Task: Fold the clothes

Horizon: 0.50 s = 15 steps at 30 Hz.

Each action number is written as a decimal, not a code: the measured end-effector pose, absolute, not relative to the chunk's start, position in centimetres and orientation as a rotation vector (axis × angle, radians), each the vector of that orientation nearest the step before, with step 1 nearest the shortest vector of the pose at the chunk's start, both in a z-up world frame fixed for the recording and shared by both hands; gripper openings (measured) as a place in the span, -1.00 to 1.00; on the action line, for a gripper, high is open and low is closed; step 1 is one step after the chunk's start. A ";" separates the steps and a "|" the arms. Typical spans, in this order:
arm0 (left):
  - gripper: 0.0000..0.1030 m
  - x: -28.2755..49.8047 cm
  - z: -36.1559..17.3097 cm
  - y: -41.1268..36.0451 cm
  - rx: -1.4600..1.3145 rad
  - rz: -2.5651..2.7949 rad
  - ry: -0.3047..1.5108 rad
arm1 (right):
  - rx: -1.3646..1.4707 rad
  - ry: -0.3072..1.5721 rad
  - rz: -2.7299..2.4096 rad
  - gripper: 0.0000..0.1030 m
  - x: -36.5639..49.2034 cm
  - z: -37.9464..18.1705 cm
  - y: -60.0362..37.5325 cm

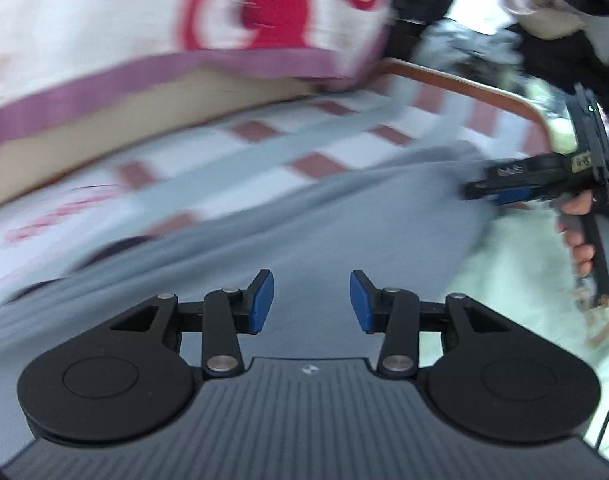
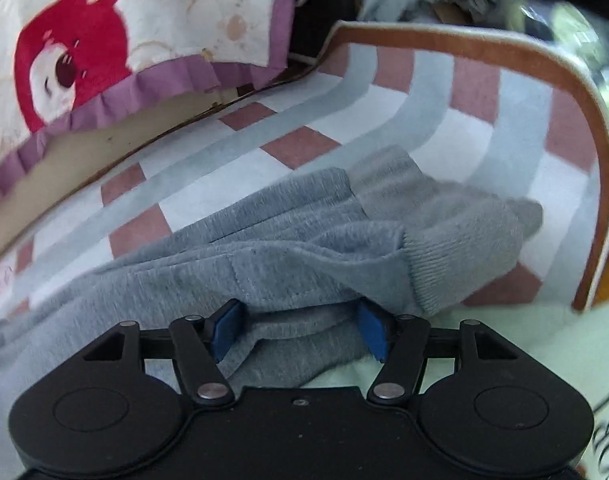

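The grey sweatshirt (image 2: 304,240) lies bunched on the checked mat (image 2: 484,128), its ribbed cuff (image 2: 428,272) just ahead and to the right of your right gripper's (image 2: 300,332) fingertips. A fold of the grey fabric sits between those fingers, which stand spread wide on either side of it; they are not pinching it. Several layers are stacked at that spot, with a stitched seam running just ahead of the fingers.

Your left gripper (image 1: 311,302) hovers over a flat stretch of the same sweatshirt (image 1: 304,220), fingers spread and nothing between them. That view is smeared by motion, so contact with the cloth cannot be confirmed.

Risks, in my judgement:
- If you close the right fingers here, you are likely to catch several layers at once. The lift would then drag the bundle rather than open a clean edge.
- The cuff beside the right fingers may trail and fold under, leaving a lump.
- The left gripper may close on a single top layer mid-panel, which would tent the fabric instead of carrying an edge.
- Beyond the fingers, the bear-print quilt (image 2: 124,40) overhangs the mat; a wide swing could sweep the sleeve against it.
- The mat's brown border (image 2: 584,120) lies to the right of the fingers; cloth pulled that way could slide off the mat.
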<state>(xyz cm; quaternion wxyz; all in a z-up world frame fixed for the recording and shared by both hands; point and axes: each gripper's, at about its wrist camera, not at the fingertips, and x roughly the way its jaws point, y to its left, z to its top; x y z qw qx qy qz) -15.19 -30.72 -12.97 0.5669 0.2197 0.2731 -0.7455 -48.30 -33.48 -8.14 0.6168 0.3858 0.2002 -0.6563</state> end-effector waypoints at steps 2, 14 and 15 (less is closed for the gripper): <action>-0.19 -17.8 -13.9 -32.7 0.558 -1.777 0.662 | 0.981 0.350 -1.489 0.33 -49.9 -8.2 -32.1; -0.13 -19.3 -14.1 -37.0 0.483 -1.774 0.791 | 0.641 0.225 -1.622 0.13 -53.2 -7.2 -29.8; -0.14 -19.4 -13.8 -36.9 0.459 -1.808 0.797 | 0.607 0.260 -1.629 -0.11 -52.9 -7.4 -30.7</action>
